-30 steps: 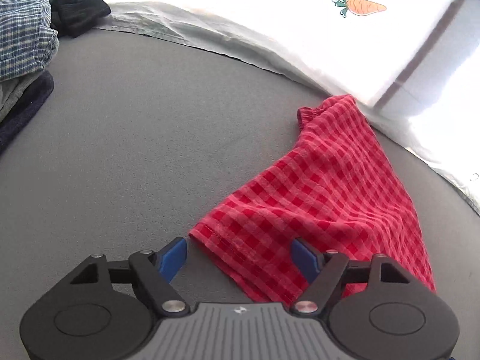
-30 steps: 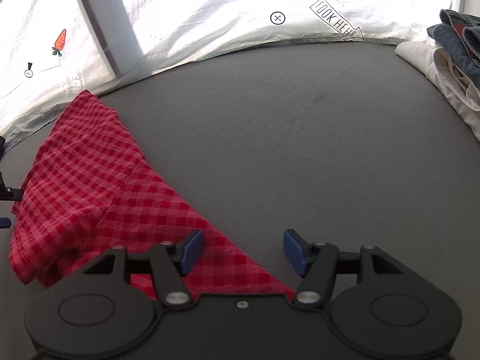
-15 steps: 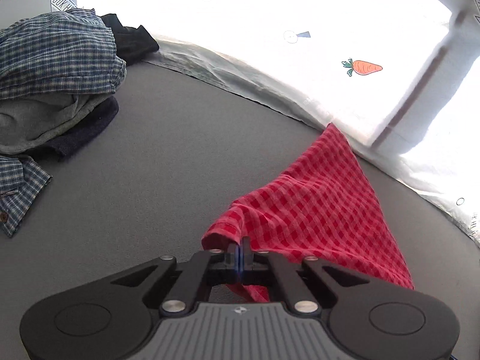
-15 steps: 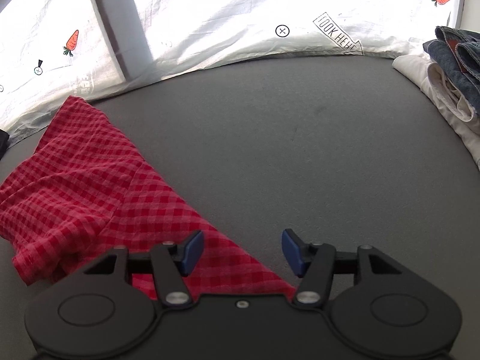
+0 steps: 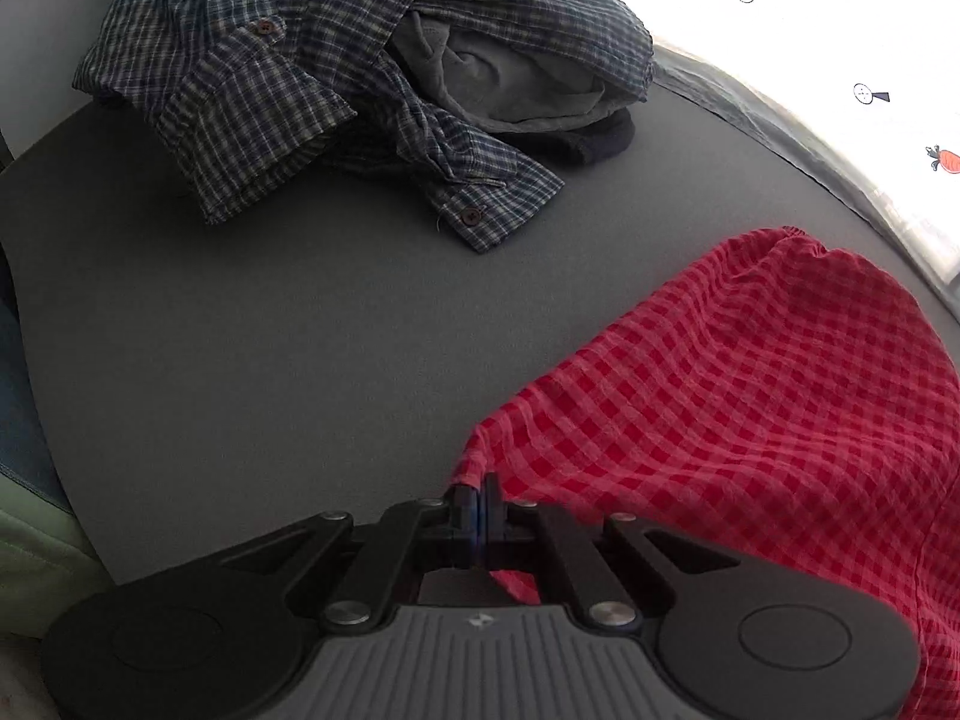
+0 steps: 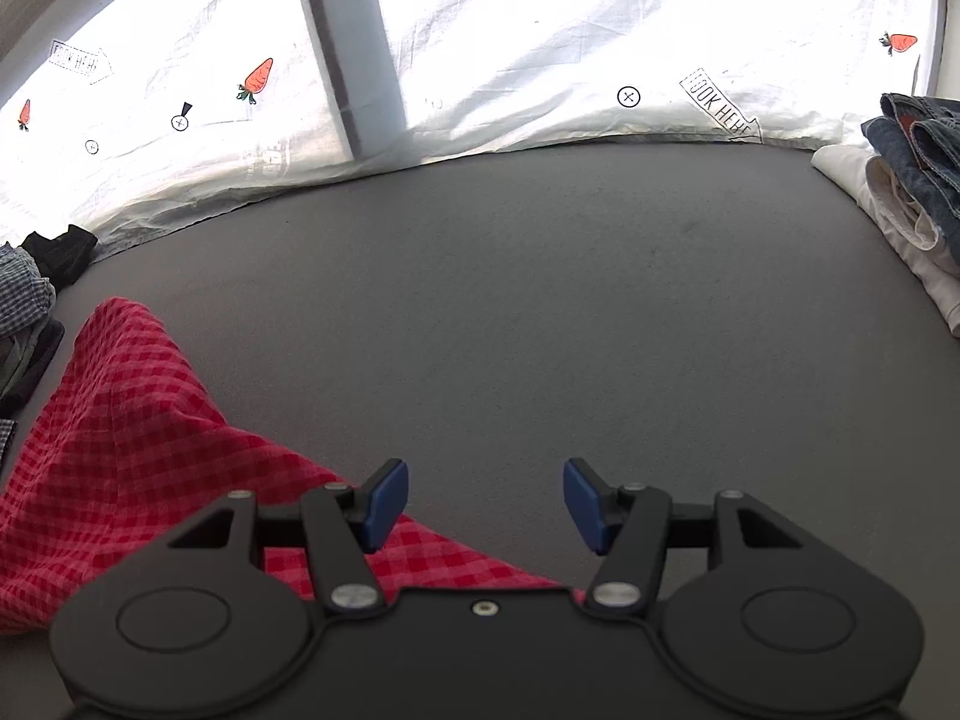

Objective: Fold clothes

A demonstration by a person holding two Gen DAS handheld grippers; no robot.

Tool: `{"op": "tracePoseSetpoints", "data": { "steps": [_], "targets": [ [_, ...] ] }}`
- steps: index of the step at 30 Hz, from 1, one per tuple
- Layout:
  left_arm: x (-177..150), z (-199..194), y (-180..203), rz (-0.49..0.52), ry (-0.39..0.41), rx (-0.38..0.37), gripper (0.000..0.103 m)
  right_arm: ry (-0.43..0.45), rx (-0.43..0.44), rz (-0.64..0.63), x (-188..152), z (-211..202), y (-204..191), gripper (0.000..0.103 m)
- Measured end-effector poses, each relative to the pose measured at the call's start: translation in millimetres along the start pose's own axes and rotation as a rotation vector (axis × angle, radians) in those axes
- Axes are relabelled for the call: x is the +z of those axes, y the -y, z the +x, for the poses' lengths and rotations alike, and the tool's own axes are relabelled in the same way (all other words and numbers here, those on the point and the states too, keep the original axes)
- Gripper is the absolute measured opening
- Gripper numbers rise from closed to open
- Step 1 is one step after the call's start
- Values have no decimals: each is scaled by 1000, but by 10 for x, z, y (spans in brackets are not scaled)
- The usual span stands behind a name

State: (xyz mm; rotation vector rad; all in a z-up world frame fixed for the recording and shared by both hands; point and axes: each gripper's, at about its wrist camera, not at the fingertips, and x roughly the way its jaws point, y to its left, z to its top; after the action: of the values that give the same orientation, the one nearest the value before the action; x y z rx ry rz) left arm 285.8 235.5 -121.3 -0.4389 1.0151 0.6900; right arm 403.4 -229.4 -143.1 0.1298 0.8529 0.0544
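Pinching a corner of the red cloth (image 5: 750, 408), the left gripper (image 5: 479, 501) has its jaws pressed together on thin fabric, which could slip free if tugged. The cloth lies on the bench (image 6: 540, 312), left side. Only the left view shows the plaid shirt (image 5: 312, 66). The right gripper (image 6: 486, 507), jaws spread, holds nothing; only its view shows the jeans (image 6: 918, 150) at the right edge.

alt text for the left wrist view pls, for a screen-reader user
The left gripper is shut on an edge of a red checked cloth, which drapes away to the right over a grey table. A rumpled blue plaid shirt lies heaped at the far side, over grey and dark garments.
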Motion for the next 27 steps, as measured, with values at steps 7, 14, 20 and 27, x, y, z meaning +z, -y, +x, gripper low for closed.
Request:
{"op": "tracePoseSetpoints", "data": {
  "steps": [7, 14, 20, 27],
  "targets": [
    [196, 47, -28, 20, 12, -21, 16, 2, 9, 45, 54, 92, -194, 59],
    [424, 122, 63, 42, 9, -64, 36, -17, 93, 37, 122, 217, -599, 59],
    [625, 318, -113, -30, -28, -71, 36, -37, 255, -7, 198, 349, -1009, 64],
    [654, 378, -325, -78, -34, -14, 36, -137, 392, -7, 193, 640, -1317, 68]
  ]
}}
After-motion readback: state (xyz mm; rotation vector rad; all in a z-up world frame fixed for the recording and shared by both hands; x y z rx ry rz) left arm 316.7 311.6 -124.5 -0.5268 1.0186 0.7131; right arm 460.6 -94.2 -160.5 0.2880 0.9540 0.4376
